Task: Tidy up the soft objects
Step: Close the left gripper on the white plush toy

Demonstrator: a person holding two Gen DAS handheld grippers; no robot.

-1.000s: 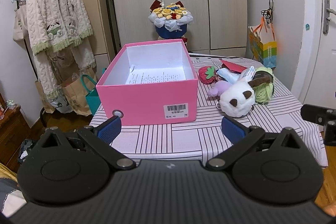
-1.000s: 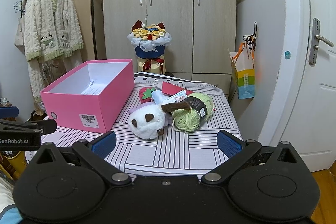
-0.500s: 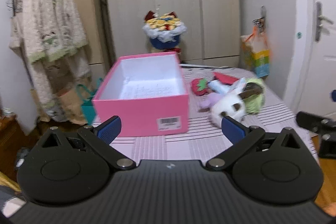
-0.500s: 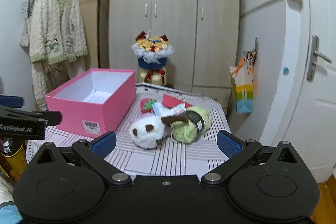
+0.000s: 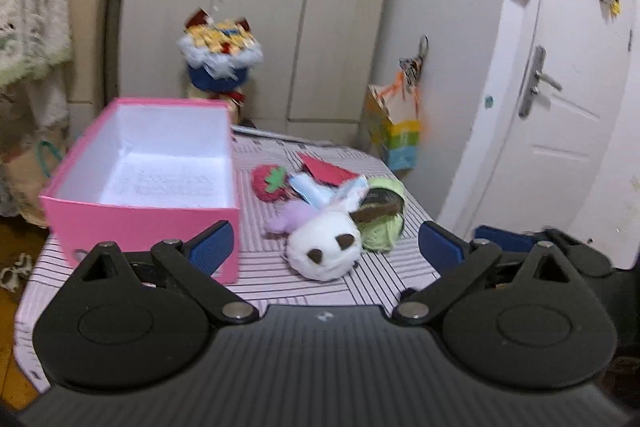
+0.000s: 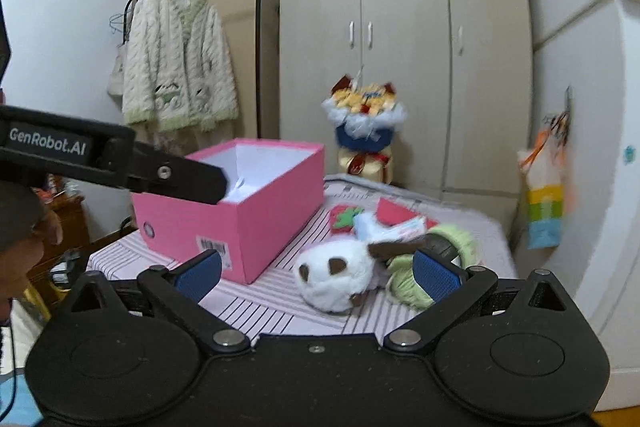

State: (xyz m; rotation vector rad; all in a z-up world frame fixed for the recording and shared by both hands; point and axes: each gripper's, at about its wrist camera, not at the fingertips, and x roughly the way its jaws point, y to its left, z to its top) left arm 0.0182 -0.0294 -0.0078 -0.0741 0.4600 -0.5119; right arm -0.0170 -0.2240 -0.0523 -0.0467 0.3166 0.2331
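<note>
An open pink box (image 5: pixel 148 163) (image 6: pixel 248 203) stands on the left of a striped table (image 5: pixel 256 275) (image 6: pixel 256 303). Right of it lies a heap of soft things: a white plush with brown ears (image 5: pixel 326 251) (image 6: pixel 340 275), a green yarn ball (image 5: pixel 384 223) (image 6: pixel 452 243), a red strawberry plush (image 5: pixel 270 183) (image 6: pixel 344 217), a purple plush (image 5: pixel 292 217). My left gripper (image 5: pixel 324 247) is open, above the table's near edge, in front of the white plush. My right gripper (image 6: pixel 316 273) is open and empty, close to the white plush.
A flower bouquet (image 5: pixel 220 55) (image 6: pixel 364 123) stands behind the table before a wardrobe (image 6: pixel 400 47). A coat rack with a knitted cardigan (image 6: pixel 176 63) is at the left. A colourful bag (image 5: pixel 396 135) hangs near the white door (image 5: pixel 560 87) at the right.
Both grippers have moved closer to the table and the heap of soft things. The left view has swung to the right. Both stay open and empty.
</note>
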